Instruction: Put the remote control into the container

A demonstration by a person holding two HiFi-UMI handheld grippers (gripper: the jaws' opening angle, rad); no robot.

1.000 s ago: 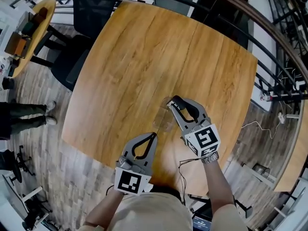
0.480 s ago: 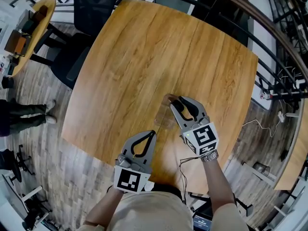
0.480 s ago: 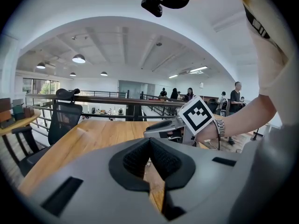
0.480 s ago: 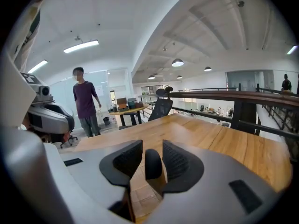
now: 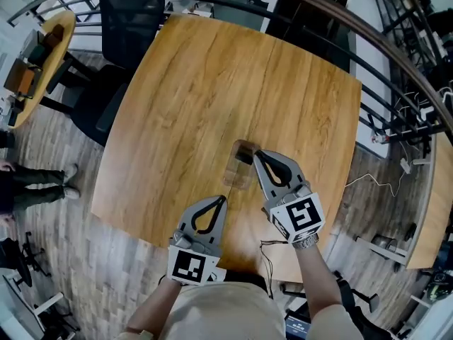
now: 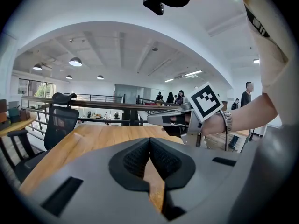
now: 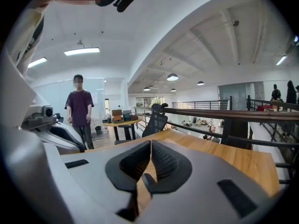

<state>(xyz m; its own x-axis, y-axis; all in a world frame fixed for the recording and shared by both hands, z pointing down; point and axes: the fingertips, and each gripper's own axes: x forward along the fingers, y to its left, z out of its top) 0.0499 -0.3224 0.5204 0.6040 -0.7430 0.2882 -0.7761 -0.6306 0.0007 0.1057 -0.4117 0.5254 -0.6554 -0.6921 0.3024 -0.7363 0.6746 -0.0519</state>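
A clear container [image 5: 239, 172] lies on the wooden table [image 5: 212, 83] near its front edge. A dark remote control [image 5: 244, 155] shows in its far end. My right gripper [image 5: 257, 154] hangs just right of that end; its jaws have just been closing and now stand shut with nothing between them [image 7: 150, 143]. My left gripper [image 5: 224, 198] is nearer the table's front edge, short of the container, shut and empty [image 6: 149, 141]. The left gripper view catches the right gripper [image 6: 177, 118] but not the container.
A black office chair [image 5: 131, 13] stands at the table's far left corner. A round side table [image 5: 42, 55] with boxes is off to the left, and a person's legs [image 5: 35, 179] stand on the floor there. A railing [image 5: 382, 41] curves behind and to the right.
The right gripper's jaws were spread wide over the container's far end and have come together; the gripper has lifted. The left gripper has shifted only slightly.
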